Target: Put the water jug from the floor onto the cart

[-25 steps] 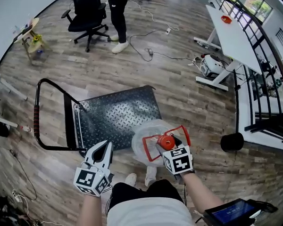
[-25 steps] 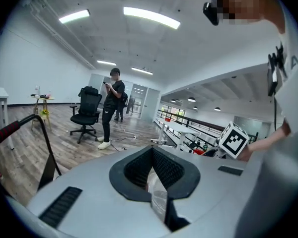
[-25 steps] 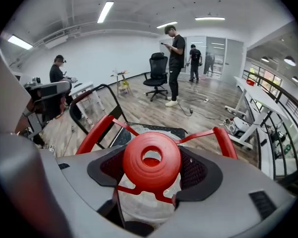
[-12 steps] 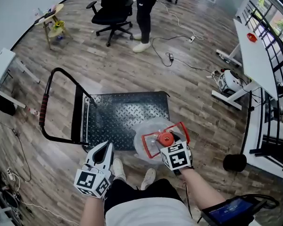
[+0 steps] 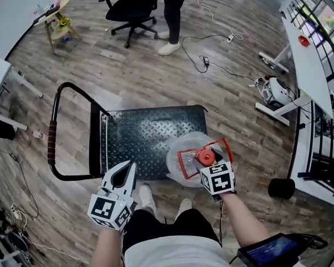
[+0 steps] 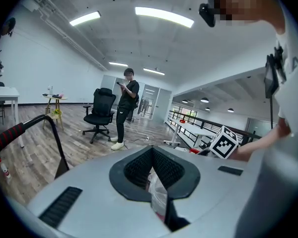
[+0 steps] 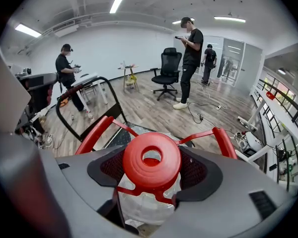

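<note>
A clear water jug [image 5: 182, 156] with a red cap [image 5: 205, 157] and a red carrying handle hangs over the near right corner of the cart's black chequer-plate deck [image 5: 145, 135]. My right gripper [image 5: 206, 161] is shut on the jug's neck just under the cap. In the right gripper view the cap [image 7: 151, 158] fills the space between the jaws of the right gripper [image 7: 151, 170], and the clear body hangs below. My left gripper [image 5: 127, 169] is shut and holds nothing, low at the cart's front edge; in the left gripper view [image 6: 156, 182] a bit of jug plastic shows beyond it.
The cart's black push handle [image 5: 52, 133] with a red grip stands at its left end. My shoes [image 5: 147, 197] are just in front of the cart. Beyond it are an office chair [image 5: 131, 7], a standing person [image 5: 175, 13], floor cables [image 5: 211, 60], a white desk [image 5: 303, 43] and a black round object [image 5: 281, 188].
The jug, held in my right gripper, has moved from the floor in front of the cart to over the deck's near right corner. The left gripper stays shut and low.
</note>
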`<state>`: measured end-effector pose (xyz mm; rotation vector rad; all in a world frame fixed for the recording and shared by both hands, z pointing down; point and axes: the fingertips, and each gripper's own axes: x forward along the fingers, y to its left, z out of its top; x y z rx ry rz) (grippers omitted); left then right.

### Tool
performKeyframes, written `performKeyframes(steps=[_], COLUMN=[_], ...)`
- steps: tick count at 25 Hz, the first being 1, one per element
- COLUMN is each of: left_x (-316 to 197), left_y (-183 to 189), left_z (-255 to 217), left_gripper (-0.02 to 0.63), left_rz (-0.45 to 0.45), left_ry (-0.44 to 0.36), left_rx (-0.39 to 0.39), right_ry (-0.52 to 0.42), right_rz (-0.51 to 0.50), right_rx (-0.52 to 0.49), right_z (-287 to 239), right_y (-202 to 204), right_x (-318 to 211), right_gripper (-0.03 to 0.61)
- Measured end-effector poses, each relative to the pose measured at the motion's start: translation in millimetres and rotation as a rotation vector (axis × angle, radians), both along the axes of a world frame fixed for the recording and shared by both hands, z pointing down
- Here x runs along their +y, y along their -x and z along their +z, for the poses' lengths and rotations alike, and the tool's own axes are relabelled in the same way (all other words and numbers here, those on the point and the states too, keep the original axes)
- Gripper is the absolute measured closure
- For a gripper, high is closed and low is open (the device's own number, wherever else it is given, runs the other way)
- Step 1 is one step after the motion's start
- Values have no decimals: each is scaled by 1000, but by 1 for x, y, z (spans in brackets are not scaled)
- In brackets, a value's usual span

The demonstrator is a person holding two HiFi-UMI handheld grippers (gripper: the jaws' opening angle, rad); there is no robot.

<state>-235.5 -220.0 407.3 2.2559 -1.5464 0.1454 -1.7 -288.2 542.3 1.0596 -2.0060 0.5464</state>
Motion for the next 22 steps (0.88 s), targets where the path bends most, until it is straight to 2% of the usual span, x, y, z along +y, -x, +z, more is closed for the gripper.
performKeyframes(steps=[14,22], left_x=[-2,5], left_y=[56,84], left_z=[51,77], left_gripper=[614,614], left_rz=[-25,-59], left_ry=[93,152], left_rx=[3,7], right_ry=[-5,34], right_rz=[2,13], right_rx=[12,23], right_z=[76,123], right_y=[75,107], right_x=[-56,-71], right_gripper=[264,264])
